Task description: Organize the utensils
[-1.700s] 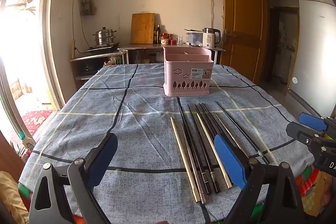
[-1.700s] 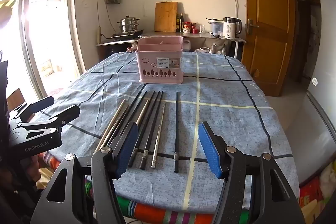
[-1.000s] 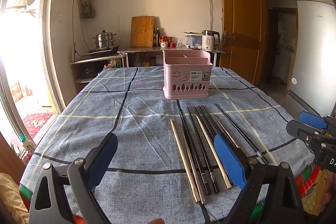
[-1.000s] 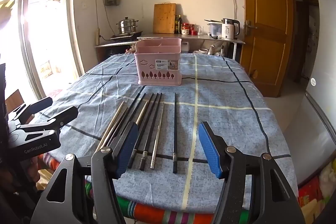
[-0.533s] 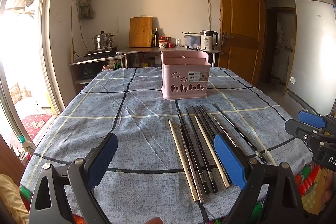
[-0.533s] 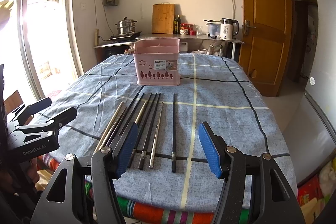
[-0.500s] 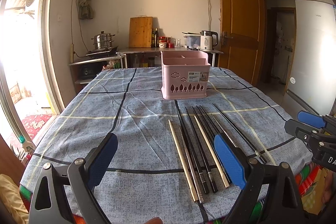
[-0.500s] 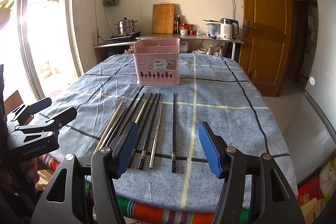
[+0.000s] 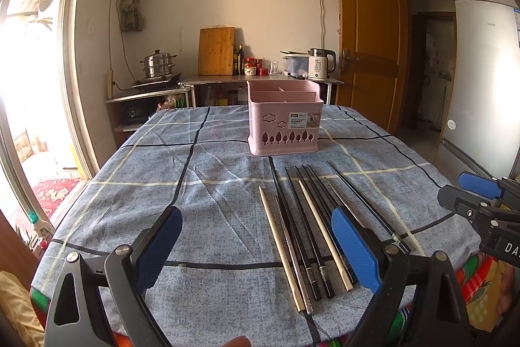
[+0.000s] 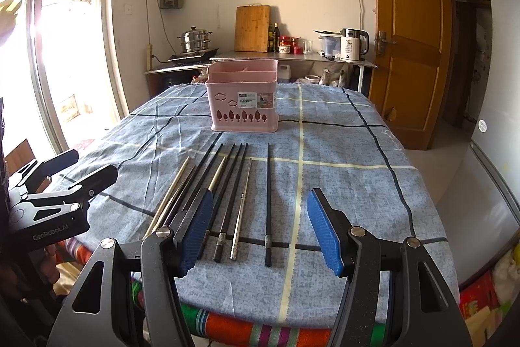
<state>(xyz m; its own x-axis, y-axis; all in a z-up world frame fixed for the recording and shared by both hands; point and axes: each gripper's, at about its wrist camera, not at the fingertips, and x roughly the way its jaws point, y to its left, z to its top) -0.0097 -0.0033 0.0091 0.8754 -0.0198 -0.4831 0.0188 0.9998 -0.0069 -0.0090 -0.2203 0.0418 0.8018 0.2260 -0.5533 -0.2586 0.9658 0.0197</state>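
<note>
Several chopsticks, black, pale wood and metal, lie side by side on the blue checked tablecloth, pointing at a pink divided utensil basket that stands beyond them. They also show in the right wrist view, with the basket behind. My left gripper is open and empty above the near table edge, left of the chopsticks' near ends. My right gripper is open and empty over the near ends of the rightmost chopsticks. Each gripper shows in the other's view, the right one and the left one.
A counter at the back wall holds a steamer pot, a wooden cutting board, bottles and a kettle. A wooden door stands open at the right, a fridge beside it. Bright window at the left.
Both grippers have drifted slightly, so the table and basket sit a little lower in view. Both stay open and empty. The chopsticks have not moved.
</note>
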